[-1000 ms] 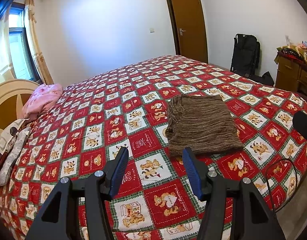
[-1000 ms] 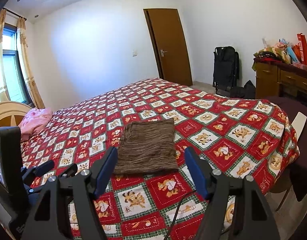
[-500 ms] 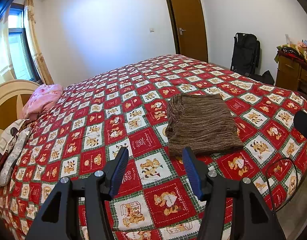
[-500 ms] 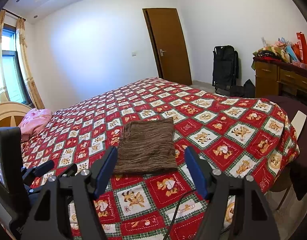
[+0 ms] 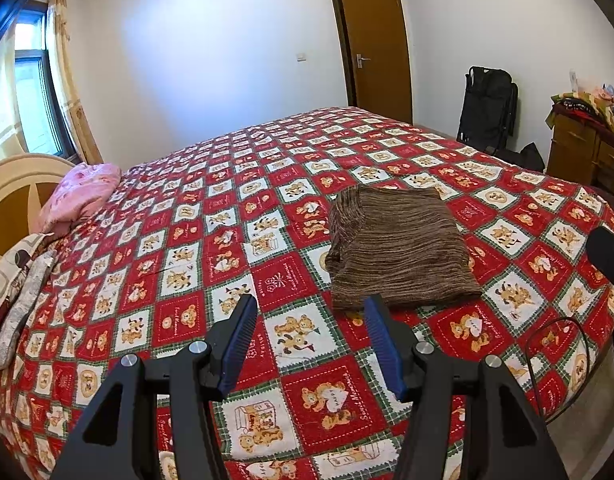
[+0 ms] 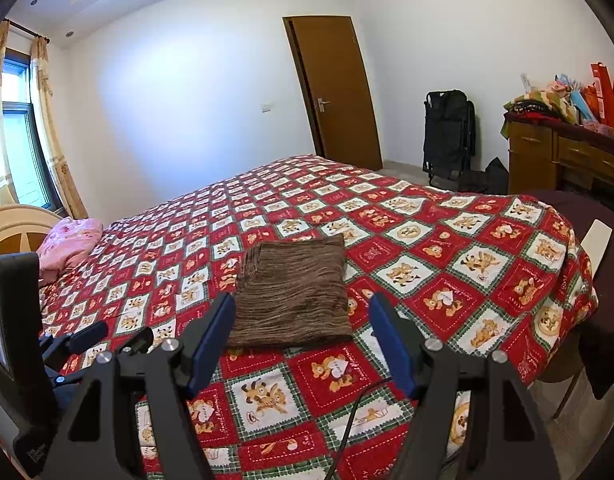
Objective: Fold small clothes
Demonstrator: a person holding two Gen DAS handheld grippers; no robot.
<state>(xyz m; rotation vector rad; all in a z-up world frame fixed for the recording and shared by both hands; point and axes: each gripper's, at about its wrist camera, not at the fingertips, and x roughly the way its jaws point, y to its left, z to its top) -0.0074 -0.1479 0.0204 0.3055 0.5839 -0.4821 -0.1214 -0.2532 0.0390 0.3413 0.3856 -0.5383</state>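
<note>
Lying folded on the quilt (image 5: 291, 364), the brown garment (image 5: 399, 258) faces both tools (image 5: 309, 338) (image 6: 303, 338), spread apart, empty.

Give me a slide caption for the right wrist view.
Open right gripper hovers above a folded brown garment on a red teddy-bear quilt.

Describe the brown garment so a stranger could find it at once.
Start at the large bed covered with a red, white and green teddy-bear quilt. Near its front edge lies the brown garment, folded into a flat rectangle, just beyond both open grippers. It is the only plain striped brown knit on the patterned quilt, far from the pink pillow at the headboard.
</note>
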